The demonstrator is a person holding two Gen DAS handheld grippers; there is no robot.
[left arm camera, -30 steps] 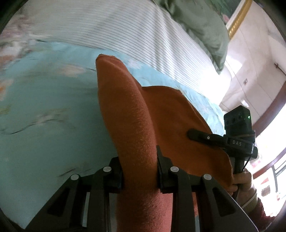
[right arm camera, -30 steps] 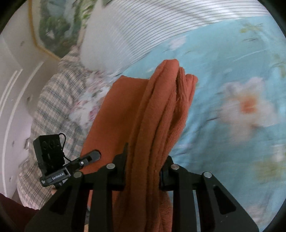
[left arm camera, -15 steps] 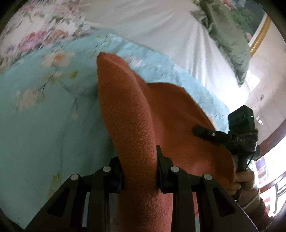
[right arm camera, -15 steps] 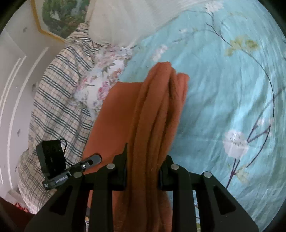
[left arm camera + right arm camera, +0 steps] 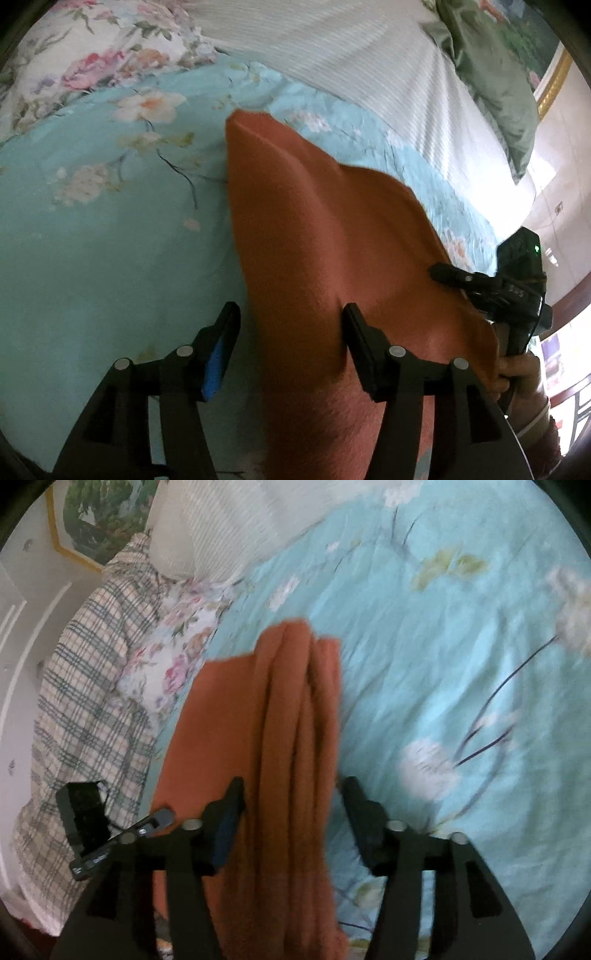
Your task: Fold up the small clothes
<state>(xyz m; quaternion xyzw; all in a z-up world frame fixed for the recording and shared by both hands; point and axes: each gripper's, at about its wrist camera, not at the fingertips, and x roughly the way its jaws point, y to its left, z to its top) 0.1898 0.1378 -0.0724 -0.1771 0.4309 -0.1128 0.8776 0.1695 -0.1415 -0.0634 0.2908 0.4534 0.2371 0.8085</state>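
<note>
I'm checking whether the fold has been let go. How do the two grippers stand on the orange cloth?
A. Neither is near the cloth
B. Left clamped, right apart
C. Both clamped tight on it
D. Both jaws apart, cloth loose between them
D: the left gripper and right gripper have just been opening, and the orange cloth lies between their jaws with gaps showing, on the blue floral bedspread.

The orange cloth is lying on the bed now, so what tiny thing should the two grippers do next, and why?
Probably draw both straight back. The left hand-held gripper and the right hand-held gripper have just been opening. Their jaws now stand apart around the bunched orange cloth, which lies on the blue flowered sheet. Backing away should leave the fold undisturbed.
</note>
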